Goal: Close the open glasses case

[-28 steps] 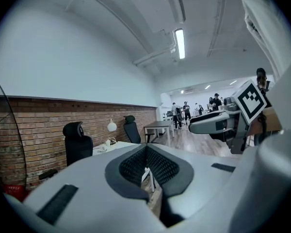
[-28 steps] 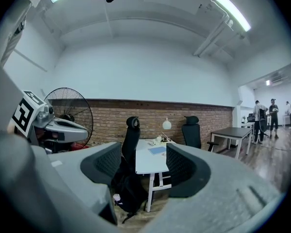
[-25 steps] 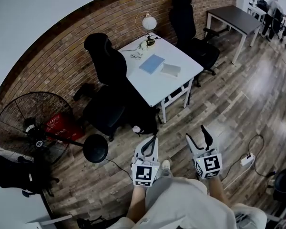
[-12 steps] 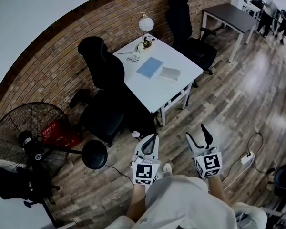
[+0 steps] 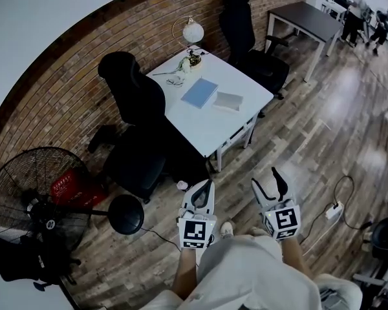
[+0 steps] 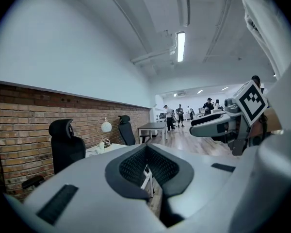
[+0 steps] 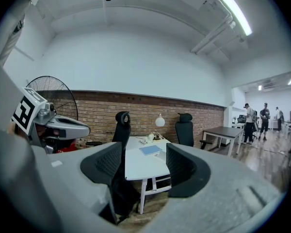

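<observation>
Head view: left gripper [image 5: 209,184], jaws pressed together; right gripper [image 5: 266,179], jaws spread, empty; glasses case [image 5: 229,100] on white table [image 5: 210,131].

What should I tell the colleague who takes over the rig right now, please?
Left tongs: shut, empty.
Right tongs: open, empty.
Both are held by the body, away from the white table.
A grey flat item lies there beside a blue book; probably the case, too small to confirm.
Done: nothing yet.
Left: approach and close the case.
</observation>
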The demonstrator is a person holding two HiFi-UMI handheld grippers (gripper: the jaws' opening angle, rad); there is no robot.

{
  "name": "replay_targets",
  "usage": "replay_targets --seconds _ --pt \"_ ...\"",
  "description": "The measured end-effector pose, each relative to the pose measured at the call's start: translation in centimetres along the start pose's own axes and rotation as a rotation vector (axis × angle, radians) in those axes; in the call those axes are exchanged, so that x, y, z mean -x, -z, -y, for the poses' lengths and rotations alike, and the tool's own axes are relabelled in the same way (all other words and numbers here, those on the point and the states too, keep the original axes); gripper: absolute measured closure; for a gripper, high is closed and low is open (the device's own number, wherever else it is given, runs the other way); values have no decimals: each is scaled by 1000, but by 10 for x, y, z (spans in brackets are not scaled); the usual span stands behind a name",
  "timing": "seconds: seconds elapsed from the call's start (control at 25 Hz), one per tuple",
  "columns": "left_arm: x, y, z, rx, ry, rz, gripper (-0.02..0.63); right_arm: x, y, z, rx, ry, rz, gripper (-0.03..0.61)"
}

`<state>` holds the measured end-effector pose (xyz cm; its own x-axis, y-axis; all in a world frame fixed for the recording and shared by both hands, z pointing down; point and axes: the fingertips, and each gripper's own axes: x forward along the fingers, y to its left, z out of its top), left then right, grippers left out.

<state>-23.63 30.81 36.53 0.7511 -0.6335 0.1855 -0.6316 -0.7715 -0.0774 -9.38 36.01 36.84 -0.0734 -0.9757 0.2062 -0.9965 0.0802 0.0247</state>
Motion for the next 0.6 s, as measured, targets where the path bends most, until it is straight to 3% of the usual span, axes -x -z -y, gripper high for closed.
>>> replay_targets --seconds 0.6 --pt "-21 -1 -1 -1 8 -6 609 -13 3 20 -17 23 2 288"
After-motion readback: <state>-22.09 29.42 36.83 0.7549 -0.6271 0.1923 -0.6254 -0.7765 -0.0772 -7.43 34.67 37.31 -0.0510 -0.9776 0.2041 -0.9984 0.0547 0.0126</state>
